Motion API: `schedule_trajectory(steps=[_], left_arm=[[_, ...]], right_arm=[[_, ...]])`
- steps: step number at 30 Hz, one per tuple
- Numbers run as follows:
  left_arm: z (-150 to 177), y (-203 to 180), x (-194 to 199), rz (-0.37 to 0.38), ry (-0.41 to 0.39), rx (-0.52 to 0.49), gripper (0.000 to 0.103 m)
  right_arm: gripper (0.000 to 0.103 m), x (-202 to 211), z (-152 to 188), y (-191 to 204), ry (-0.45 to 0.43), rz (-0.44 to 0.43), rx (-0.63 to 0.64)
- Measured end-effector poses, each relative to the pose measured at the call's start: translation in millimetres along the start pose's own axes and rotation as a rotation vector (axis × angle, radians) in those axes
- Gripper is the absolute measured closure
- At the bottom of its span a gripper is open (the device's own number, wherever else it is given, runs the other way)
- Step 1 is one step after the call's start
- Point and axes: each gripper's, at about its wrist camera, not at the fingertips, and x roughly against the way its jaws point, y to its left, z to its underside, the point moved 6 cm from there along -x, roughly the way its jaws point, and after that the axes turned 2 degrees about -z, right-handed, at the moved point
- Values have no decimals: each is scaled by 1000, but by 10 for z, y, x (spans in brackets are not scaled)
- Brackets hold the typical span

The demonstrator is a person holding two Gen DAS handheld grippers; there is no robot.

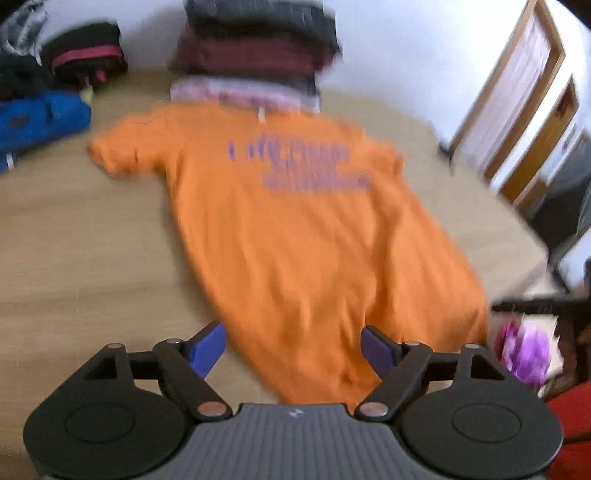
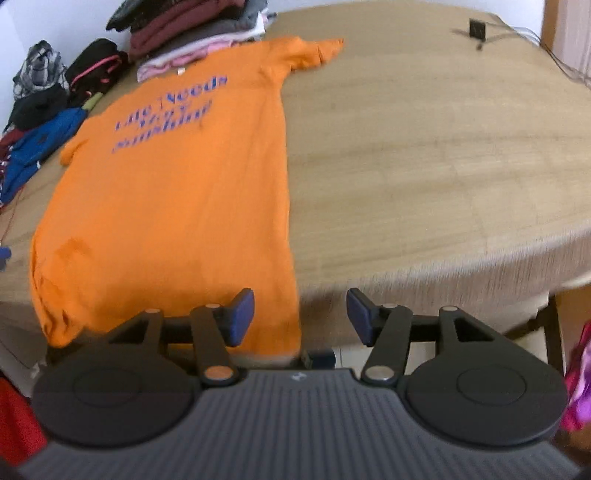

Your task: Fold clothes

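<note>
An orange T-shirt (image 1: 295, 229) with purple lettering lies spread flat on the tan table (image 1: 74, 240), collar away from me and hem hanging at the near edge. It also shows in the right wrist view (image 2: 173, 192). My left gripper (image 1: 293, 350) is open and empty, with the shirt's hem between its blue fingers (image 1: 208, 349). My right gripper (image 2: 300, 317) is open and empty at the shirt's lower right corner, by the near edge of the table (image 2: 424, 166). The left wrist view is blurred.
A stack of folded clothes (image 1: 255, 55) stands behind the collar, also seen in the right wrist view (image 2: 192, 33). Blue (image 1: 40, 122) and black garments (image 1: 85, 55) lie at the far left. A small black object with cables (image 2: 477, 28) sits at the far right.
</note>
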Motion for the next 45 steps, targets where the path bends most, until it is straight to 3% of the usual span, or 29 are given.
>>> schedule_trajectory(steps=[3,6,10,13,15,16,17,18,24,26,33,41,45], left_arm=[[212,-56,-56,61,93,75,23],[353,-130,-81,70,104,101,23],[429,-274,-80,91,93,104,22],[401,-320,-130,81,82,133,22],[364,-324,-242,96,92,177,28],[361,-313,-308,101,105,208,47],[376,-287,-356,90,118,237,86],[395,-251,-394,72,133,264,103],[562,-179,-143,137,55,238,102],[683,-63,-69,159,37,278,102],[1054,647,-75,53,55,551,102],[1033,839,-212,15,68,571,102],[1108,941,-334,-70,98,568,102]], right_arm=[[45,-87,91,-6,-15,-25,-83],[43,-149,84,28,-43,-74,-171],[44,-141,119,90,-72,-92,-182],[57,-130,138,94,-77,-98,-190],[79,-139,157,70,-76,-76,-198],[83,-142,171,54,-77,-68,-204],[89,-136,184,42,-78,-70,-209],[91,-130,192,32,-79,-73,-211],[96,-23,198,-14,-111,-93,-218],[96,17,206,-75,-119,-78,-237],[95,49,223,-361,-117,-36,-318],[95,-93,165,-456,-55,-10,-307],[92,-158,187,-525,-29,42,-306]])
